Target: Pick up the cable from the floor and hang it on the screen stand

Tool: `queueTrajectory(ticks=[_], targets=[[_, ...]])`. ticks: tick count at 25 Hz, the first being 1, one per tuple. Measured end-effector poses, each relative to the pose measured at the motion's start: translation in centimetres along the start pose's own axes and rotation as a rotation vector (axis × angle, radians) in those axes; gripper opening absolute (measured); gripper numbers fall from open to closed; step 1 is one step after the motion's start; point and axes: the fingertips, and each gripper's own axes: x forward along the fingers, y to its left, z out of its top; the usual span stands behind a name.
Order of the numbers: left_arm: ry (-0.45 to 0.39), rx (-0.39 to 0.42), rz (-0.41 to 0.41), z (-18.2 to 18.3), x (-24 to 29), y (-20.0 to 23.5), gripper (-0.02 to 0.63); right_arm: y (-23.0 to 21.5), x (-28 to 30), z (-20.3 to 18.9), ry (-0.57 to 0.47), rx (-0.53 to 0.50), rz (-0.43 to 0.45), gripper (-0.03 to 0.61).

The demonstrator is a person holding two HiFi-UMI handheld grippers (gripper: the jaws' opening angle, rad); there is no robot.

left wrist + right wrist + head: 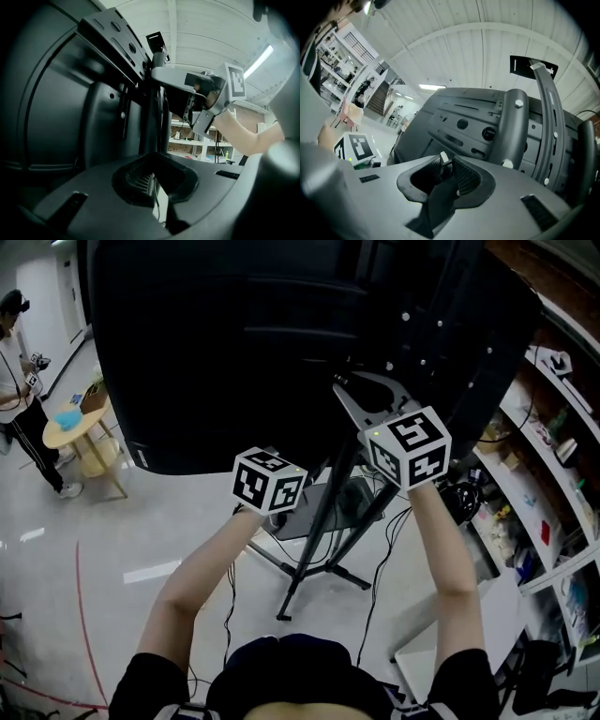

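Observation:
The black screen's back fills the top of the head view on its tripod stand. My right gripper is raised against the screen's back, next to the stand's pole. In the right gripper view its jaws are shut on the black cable, whose white tip pokes out in front of the mounting bracket. My left gripper, with its marker cube, sits lower and to the left. A thin length of the cable runs down between its pads. The stand's pole rises just ahead.
Tripod legs spread over the floor with loose wires around them. Cluttered shelves run along the right. A round wooden table and a standing person are far left. A red line crosses the floor.

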Motion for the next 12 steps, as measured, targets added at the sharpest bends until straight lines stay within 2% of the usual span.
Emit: queueTrajectory(ticks=[6,12], targets=[[-0.018,0.069,0.045,4.3,0.5,0.8,0.003,-2.6,0.4,4.9,-0.064,-0.059,-0.010,0.106],[-0.110,0.091,0.031,9.4,0.9,0.0,0.003,-4.7,0.4,9.2,-0.069,-0.128,-0.016,0.106]])
